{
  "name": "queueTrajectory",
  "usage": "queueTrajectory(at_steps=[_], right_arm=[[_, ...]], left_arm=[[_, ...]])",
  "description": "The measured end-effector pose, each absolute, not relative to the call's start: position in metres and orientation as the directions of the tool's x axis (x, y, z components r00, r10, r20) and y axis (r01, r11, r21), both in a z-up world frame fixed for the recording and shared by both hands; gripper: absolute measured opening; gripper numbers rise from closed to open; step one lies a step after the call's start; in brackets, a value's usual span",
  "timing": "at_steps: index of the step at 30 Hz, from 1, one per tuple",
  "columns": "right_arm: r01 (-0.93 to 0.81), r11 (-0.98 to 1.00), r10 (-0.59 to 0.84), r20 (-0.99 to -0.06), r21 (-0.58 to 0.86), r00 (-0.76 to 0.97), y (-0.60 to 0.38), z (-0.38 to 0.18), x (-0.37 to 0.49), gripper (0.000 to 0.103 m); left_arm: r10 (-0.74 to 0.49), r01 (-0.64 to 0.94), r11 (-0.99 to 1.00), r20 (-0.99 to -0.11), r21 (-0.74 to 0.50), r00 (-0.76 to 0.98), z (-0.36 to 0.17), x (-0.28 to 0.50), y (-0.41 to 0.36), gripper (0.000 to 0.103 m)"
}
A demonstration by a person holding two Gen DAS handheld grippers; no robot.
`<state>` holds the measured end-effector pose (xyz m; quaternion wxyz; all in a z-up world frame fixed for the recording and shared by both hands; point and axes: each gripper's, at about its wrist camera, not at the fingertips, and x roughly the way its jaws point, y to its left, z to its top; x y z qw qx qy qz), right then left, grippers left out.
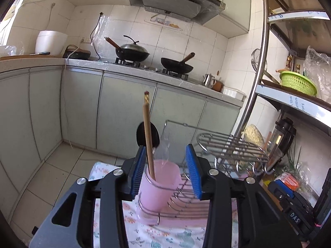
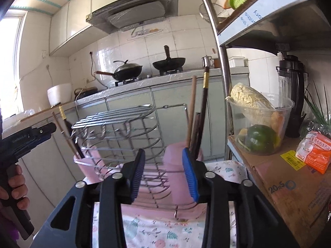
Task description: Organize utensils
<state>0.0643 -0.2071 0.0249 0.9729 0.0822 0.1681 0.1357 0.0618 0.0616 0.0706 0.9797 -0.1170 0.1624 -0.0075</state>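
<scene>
Two released grippers, left gripper [image 1: 165,171] and right gripper [image 2: 163,173], flank pink cups [image 1: 158,190] of chopsticks [image 1: 149,136] at lower centre of frame

A home kitchen; two black woks [image 1: 132,53] sit on a gas hob beneath a grey range hood [image 1: 173,0]; white wall tiles [image 1: 186,41]; pale green cabinets [image 1: 128,111].

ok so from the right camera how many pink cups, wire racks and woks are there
pink cups: 2
wire rack: 1
woks: 2
total: 5
</scene>
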Motion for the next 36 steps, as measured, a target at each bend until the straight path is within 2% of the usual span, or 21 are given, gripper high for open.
queueTrajectory(at_steps=[6,13,19,36], right_arm=[[-0.225,0.961,0.267,-0.317,0.162,0.91,-0.195,0.025,0.041,0.046],[-0.224,0.953,0.289,-0.393,0.204,0.873,-0.192,0.021,0.034,0.046],[-0.235,0.953,0.298,-0.45,0.191,0.842,-0.18,0.014,0.028,0.046],[-0.244,0.957,0.29,-0.465,0.159,0.836,-0.168,0.01,0.006,0.046]], left_arm=[[-0.065,-0.014,0.978,-0.37,-0.206,0.927,0.061,0.045,0.047,0.04],[-0.073,-0.017,0.979,-0.435,-0.201,0.898,0.049,0.03,0.033,0.04],[-0.048,-0.036,0.984,-0.452,-0.176,0.891,0.044,0.019,0.026,0.04],[-0.064,-0.012,0.989,-0.493,-0.151,0.868,0.029,-0.001,0.007,0.04]])
